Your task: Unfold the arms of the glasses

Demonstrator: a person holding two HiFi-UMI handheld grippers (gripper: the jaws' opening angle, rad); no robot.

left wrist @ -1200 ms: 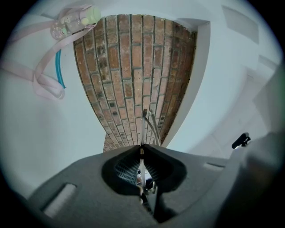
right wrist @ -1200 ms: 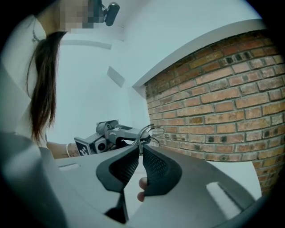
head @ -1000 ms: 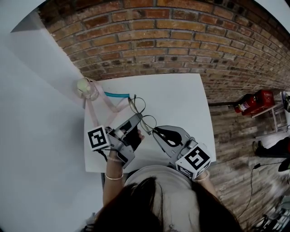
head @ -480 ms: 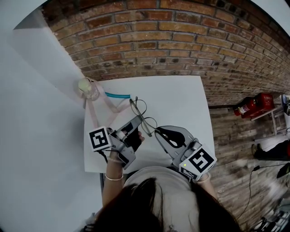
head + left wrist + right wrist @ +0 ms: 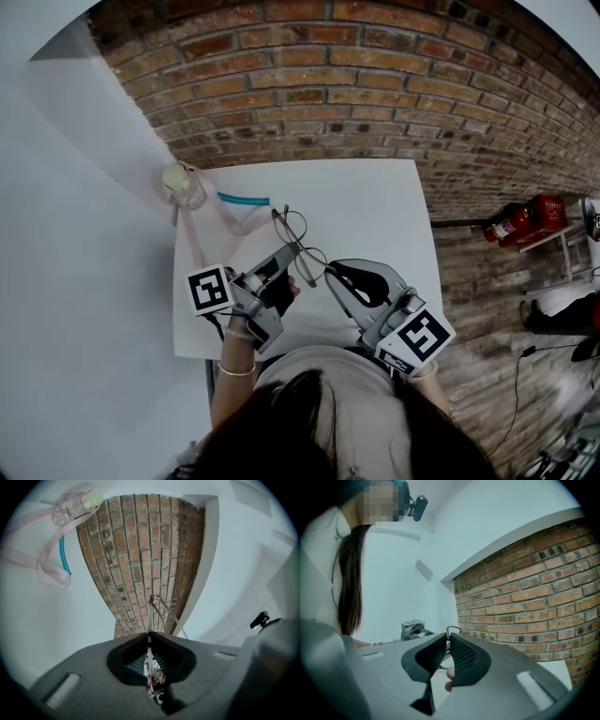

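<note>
The glasses [image 5: 298, 246] are being clamped edge-on in the left gripper [image 5: 281, 260], running lengthwise straight ahead of its tips. The right gripper [image 5: 328, 273] is being pressed shut on them just alongside.

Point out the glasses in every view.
Head view: glasses at picture centre, over the table.
Left gripper view: glasses edge-on at centre, pinched between the jaws.
Right gripper view: glasses' wire loop at the jaw tips.
Shared landmark: brick wall, behind in all three.
</note>
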